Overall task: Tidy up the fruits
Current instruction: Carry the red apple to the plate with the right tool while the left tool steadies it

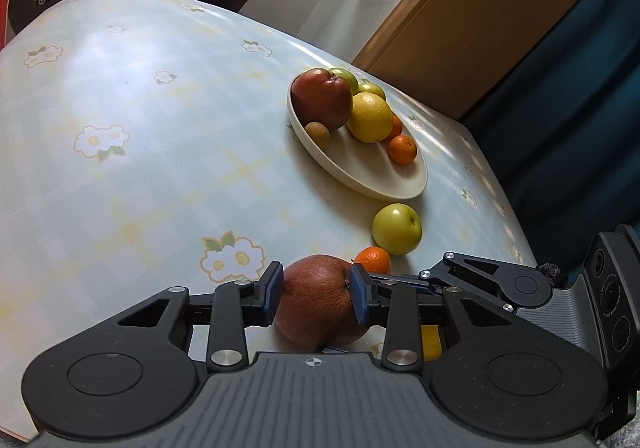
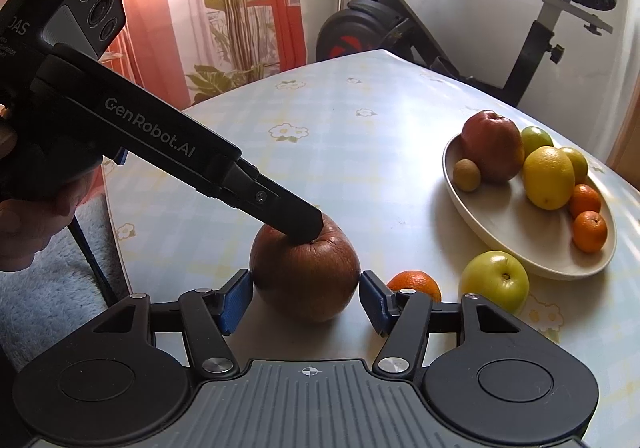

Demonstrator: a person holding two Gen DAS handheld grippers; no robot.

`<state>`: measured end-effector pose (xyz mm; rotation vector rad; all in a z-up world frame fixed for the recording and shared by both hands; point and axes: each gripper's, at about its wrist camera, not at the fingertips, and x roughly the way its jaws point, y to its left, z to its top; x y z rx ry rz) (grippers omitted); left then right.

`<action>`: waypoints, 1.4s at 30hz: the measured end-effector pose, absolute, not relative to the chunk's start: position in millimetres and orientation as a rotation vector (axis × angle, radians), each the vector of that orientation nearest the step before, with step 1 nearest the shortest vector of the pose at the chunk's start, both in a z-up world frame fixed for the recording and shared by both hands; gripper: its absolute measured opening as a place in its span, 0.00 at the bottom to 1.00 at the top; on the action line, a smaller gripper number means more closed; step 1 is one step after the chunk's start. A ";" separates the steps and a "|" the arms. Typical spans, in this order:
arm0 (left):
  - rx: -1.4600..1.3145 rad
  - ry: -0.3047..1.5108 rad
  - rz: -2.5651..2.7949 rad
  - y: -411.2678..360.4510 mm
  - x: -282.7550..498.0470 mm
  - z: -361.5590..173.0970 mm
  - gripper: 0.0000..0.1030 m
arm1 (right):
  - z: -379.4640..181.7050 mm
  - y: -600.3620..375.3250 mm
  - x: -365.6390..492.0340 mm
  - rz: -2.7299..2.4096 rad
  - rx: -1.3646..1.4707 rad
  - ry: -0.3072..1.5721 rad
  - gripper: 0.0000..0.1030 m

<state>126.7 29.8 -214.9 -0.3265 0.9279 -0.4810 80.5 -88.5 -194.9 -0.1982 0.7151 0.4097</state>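
Blue pads of the left gripper (image 1: 316, 294) press on both flanks of a large wrinkled red apple (image 1: 316, 304) that sits on the floral tablecloth (image 1: 120, 87), so the jaws are clamped on it. Just beyond the apple lies a loose mandarin (image 1: 373, 260), and a little farther a green apple (image 1: 397, 229), near the rim of a cream oval bowl (image 1: 384, 183). Inside the bowl are a second red apple (image 1: 322, 99), a lemon (image 1: 370, 117), a kiwi (image 1: 318, 134), two green fruits and two mandarins. The right gripper's body shows at the right edge.

From the right wrist, the right gripper (image 2: 306, 298) straddles the same wrinkled red apple (image 2: 304, 276); its blue pads stand apart, just beside the fruit's sides, and whether they touch it I cannot tell. The left gripper reaches in from the upper left onto the apple's top, held by a hand (image 2: 28, 224). The mandarin (image 2: 416, 284), green apple (image 2: 494, 280) and bowl (image 2: 500, 232) lie to the right.
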 end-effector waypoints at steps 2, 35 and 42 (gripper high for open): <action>-0.328 0.924 -0.481 29.7 126.1 -215.4 0.37 | -196.4 -87.2 81.4 0.406 -0.201 0.719 0.54; -0.460 0.935 -0.438 36.0 121.5 -226.6 0.46 | -200.6 -87.7 72.9 0.380 -0.183 0.669 0.53; -0.427 0.881 -0.449 30.5 124.8 -210.5 0.46 | -187.9 -100.8 74.8 0.366 -0.135 0.619 0.53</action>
